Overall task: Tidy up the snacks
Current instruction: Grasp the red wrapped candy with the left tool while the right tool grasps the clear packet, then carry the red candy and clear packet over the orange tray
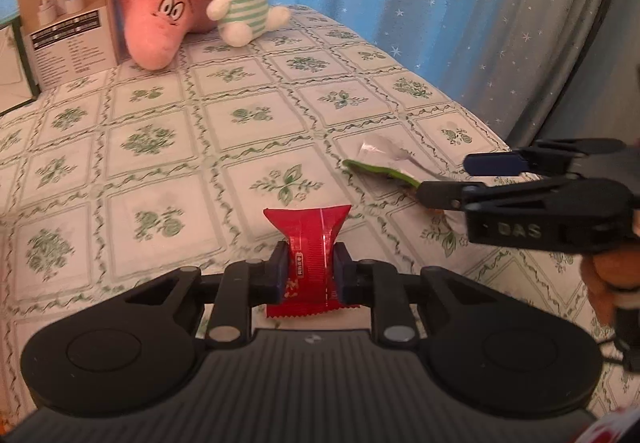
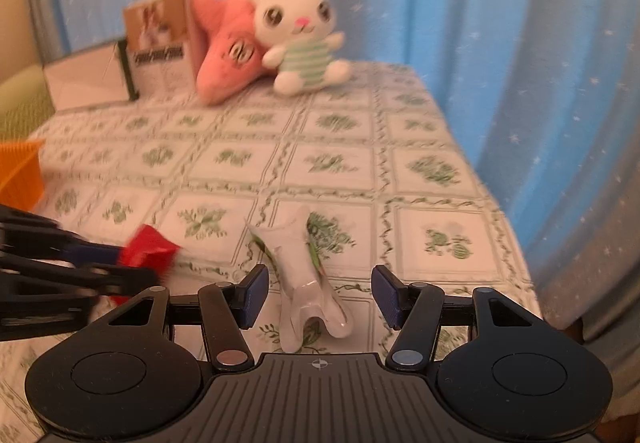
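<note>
the red snack packet (image 1: 310,263) is clamped at its middle by the left gripper (image 1: 310,269), the wrapper pinched into a waist there while its crimped ends flare out above the floral tablecloth (image 1: 160,147). the clear and green packet (image 2: 304,283) lies on the cloth between the pads of the right gripper (image 2: 320,293), which are held well apart and are not touching it. both packets are judged light, soft and crinkly — film that slips and crushes easily. the clear one is best taken across its narrow middle, gently, since its contents may be brittle — an orange basket (image 2: 20,171) is seen at the left edge.
</note>
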{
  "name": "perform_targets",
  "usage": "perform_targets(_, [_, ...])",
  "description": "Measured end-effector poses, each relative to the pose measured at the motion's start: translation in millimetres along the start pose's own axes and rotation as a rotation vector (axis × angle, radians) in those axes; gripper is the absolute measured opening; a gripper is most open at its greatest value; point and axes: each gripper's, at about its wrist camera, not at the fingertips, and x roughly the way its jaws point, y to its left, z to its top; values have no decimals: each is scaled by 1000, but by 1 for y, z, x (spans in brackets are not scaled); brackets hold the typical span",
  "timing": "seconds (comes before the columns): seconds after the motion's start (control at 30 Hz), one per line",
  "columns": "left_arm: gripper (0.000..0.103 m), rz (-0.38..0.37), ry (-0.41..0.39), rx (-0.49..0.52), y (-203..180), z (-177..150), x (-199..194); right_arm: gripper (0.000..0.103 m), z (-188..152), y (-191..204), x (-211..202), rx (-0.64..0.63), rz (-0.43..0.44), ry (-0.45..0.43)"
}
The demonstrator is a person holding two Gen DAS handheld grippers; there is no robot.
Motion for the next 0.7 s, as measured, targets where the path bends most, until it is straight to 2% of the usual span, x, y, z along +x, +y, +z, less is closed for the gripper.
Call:
perform_targets(0.13, [20,12,6,-12,8,-9,-12,58,7,7,21,-81,31,61])
perform_targets(0.23, [20,21,7,-24,11,-16,-17,58,11,9,33,-79,52,94])
perform_targets(0.27, [20,22,7,-27,11,-17,-18,52,12,8,34,-67,52,95])
perform_targets(0.3, [20,20,10,-31,12,-19,-18,42,13,8,33,-58,50,94])
perform_targets(0.37, [20,17,12,-39,12,-21,-20,32,14,11,32,-59,28,95])
perform_targets(0.53, [20,15,8,-64,10,-32,-31,31,5,23,19,-49,-4,101])
perform_targets(0.7, [20,6,10,-93,6,-48,-51,31,-15,36,-13,97,5,98])
